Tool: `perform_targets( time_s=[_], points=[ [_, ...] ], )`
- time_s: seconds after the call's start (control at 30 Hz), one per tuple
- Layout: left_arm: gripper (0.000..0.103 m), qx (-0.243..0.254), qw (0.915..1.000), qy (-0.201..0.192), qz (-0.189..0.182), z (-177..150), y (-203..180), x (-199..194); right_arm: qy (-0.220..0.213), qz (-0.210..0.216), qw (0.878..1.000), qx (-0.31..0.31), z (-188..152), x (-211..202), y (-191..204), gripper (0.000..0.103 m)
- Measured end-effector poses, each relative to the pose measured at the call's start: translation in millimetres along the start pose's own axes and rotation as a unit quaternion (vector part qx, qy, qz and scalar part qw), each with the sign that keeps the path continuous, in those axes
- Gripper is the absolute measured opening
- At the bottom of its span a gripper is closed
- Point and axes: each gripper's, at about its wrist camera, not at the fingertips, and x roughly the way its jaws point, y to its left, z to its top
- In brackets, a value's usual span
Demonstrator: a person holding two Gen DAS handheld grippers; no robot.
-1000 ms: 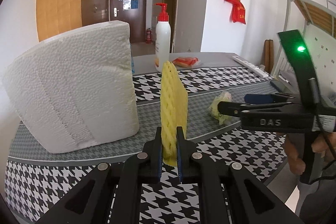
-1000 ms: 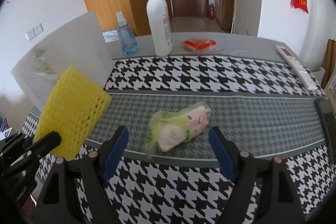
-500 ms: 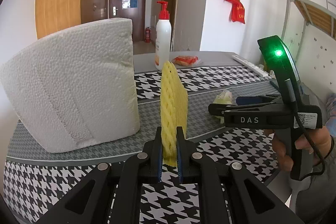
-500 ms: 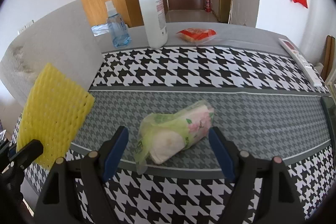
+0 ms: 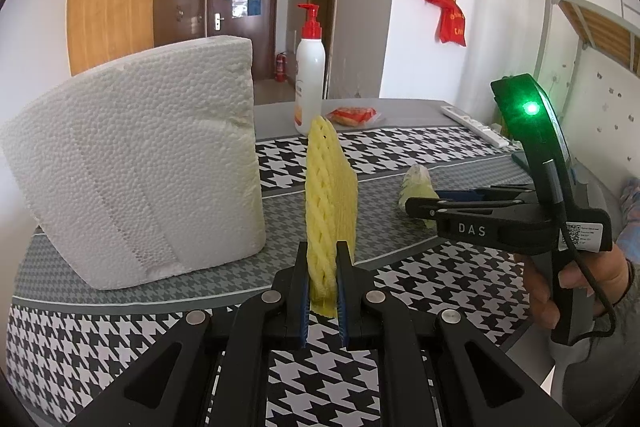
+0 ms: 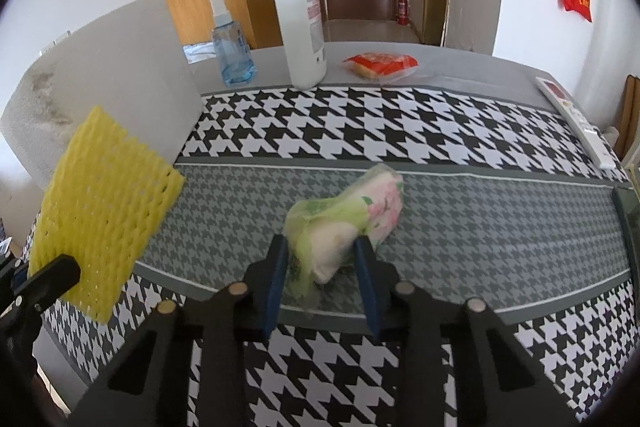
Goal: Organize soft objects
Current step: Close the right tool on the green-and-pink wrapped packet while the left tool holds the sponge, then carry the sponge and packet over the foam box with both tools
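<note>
My left gripper (image 5: 323,259) is shut on a yellow foam net sleeve (image 5: 330,203), held upright above the table's front edge; the sleeve also shows at the left of the right wrist view (image 6: 100,215). My right gripper (image 6: 322,251) has closed around the near end of a green and pink floral tissue pack (image 6: 348,223), which lies on the grey band of the tablecloth. Its blue pads touch the pack's sides. In the left wrist view the right gripper (image 5: 416,205) reaches the pack (image 5: 416,187) from the right.
A large white styrofoam block (image 5: 140,171) stands at the left. At the back are a white pump bottle (image 6: 300,19), a blue spray bottle (image 6: 230,47), a red snack packet (image 6: 380,63) and a remote (image 6: 576,123). The table (image 6: 360,131) wears a houndstooth cloth.
My right gripper moved forward to the tissue pack and its jaws closed from wide open onto the pack. My left gripper keeps hold of the yellow sleeve, nearly still.
</note>
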Motion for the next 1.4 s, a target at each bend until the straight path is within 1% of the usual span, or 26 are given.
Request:
perform_targets(
  time_s=[0.37,0.73,0.97,1.4],
  points=[
    [0.011,0.006,0.9999,-0.009,-0.001,1.7,-4.7,-11.1,-0.024,-0.005,1.0,0.002,-3.1,-25.5,-5.3,0.037],
    [0.011,0.01,0.9996,-0.026,0.003,5.5,-5.0,-26.5,-0.061,0.0,0.998,-0.007,-8.1,-64.4,-1.3,0.037],
    [0.011,0.02,0.9988,-0.044,0.003,16.4,-6.6,-37.7,-0.088,0.003,0.996,-0.015,-9.4,-89.8,7.8,0.037],
    [0.011,0.02,0.9975,-0.068,-0.004,36.2,-7.1,-50.9,-0.138,0.006,0.99,-0.027,-2.0,-116.9,20.1,0.037]
  ],
)
